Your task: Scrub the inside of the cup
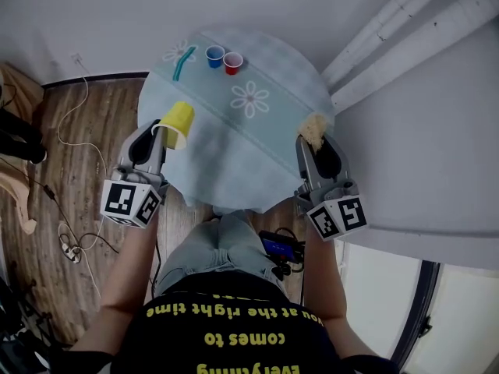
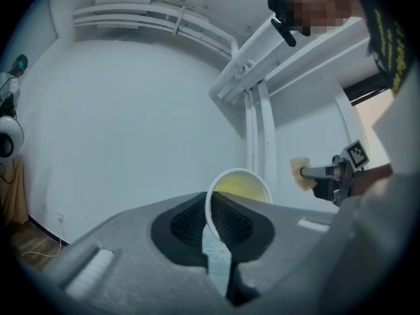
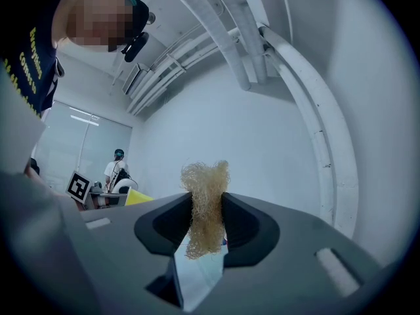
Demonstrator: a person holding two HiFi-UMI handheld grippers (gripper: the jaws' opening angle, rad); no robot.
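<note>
A yellow cup (image 1: 178,123) hangs above the left part of the round table (image 1: 273,162), pinched by its rim in my left gripper (image 1: 160,136). In the left gripper view the cup's wall (image 2: 237,184) sits between the shut jaws, its mouth turned toward the right. My right gripper (image 1: 310,140) is shut on a tan fibrous scrubber (image 1: 315,129) over the table's right edge. The scrubber (image 3: 206,205) stands up between the jaws in the right gripper view. Cup and scrubber are apart, about a table half between them.
A blue cup (image 1: 214,56) and a red cup (image 1: 232,62) stand at the table's far side, with a teal stick (image 1: 183,62) to their left. The tablecloth has daisy prints. A white wall and pipes rise at the right. Cables lie on the wooden floor (image 1: 78,154).
</note>
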